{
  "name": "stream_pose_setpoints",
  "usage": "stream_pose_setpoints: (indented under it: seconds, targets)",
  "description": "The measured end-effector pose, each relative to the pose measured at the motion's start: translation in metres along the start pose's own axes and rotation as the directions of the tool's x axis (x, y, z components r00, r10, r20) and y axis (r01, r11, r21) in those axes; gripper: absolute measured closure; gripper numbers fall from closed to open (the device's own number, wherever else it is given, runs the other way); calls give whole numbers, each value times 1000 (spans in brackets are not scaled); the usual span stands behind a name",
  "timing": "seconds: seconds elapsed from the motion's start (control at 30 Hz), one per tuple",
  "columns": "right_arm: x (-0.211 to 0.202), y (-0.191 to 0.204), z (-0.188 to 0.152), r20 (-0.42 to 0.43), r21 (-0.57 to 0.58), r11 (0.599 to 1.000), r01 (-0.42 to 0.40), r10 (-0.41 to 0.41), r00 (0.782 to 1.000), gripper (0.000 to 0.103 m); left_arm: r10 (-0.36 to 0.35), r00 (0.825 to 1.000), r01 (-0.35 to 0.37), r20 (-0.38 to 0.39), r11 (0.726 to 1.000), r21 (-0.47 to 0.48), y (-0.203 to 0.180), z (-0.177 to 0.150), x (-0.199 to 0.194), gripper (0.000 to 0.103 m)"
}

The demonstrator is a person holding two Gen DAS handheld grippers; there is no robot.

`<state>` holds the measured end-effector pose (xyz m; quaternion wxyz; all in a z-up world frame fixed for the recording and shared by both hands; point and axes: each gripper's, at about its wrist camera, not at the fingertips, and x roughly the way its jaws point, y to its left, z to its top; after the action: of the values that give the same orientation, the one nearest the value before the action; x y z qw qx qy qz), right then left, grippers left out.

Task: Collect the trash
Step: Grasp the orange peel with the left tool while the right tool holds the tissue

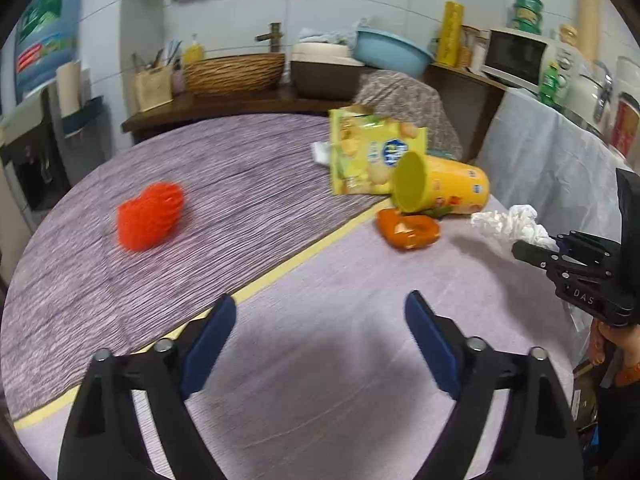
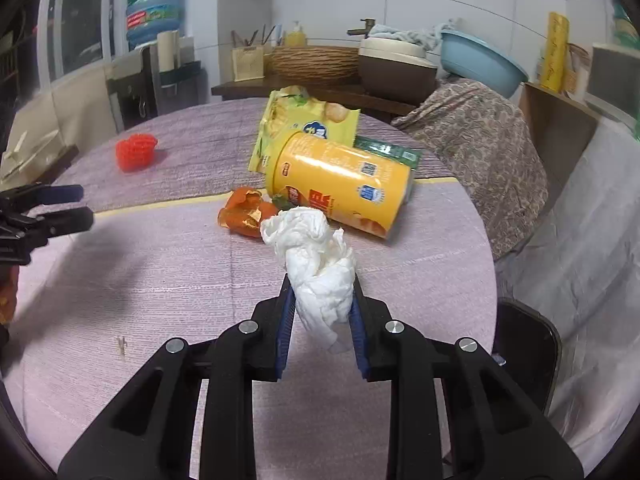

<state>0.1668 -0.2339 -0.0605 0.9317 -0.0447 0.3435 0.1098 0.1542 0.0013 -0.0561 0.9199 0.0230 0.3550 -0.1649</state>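
My right gripper [image 2: 322, 286] is shut on a crumpled white tissue [image 2: 316, 256], lifted just above the round table [image 2: 160, 280]; the tissue [image 1: 508, 224] also shows at the right of the left wrist view. Behind it lie a yellow snack canister [image 2: 340, 184] on its side, an orange wrapper [image 2: 246, 212], a yellow-green chip bag [image 2: 296, 120] and a green packet [image 2: 390, 150]. A red mesh ball [image 1: 150, 216] sits to the left. My left gripper [image 1: 320, 312] is open over bare tablecloth, nothing between its blue pads [image 1: 208, 340].
A yellow tape line [image 1: 280, 272] crosses the tablecloth. A cloth-covered chair [image 2: 480, 140] stands behind the table and a dark stool [image 2: 528, 344] at its right edge. A counter with a wicker basket [image 1: 236, 72], bowls and a blue basin [image 1: 392, 52] runs along the wall.
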Motion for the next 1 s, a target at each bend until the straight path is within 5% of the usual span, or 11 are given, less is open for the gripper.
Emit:
stream_pose_setpoints:
  seconds: [0.2,0.33,0.47,1.0]
  targets:
    - [-15,-13,-14,20,68,998,7,-8,1000,77,-79,995,66,66,982,177,-66,21,19,42]
    - [-23,-24,-22,24,99,995,13,-15,1000,77,-69,998,64,4,955,289,-101,32,53,56]
    - [-29,-40,-30,27,138,990,21,-25,999,77,-108,993,117,-52,967,227,-104,44,83,67]
    - [-37,-58,-47,43,200,980,8,-17,999,76,-59,998,61,-20,979,195,-113,54,100,93]
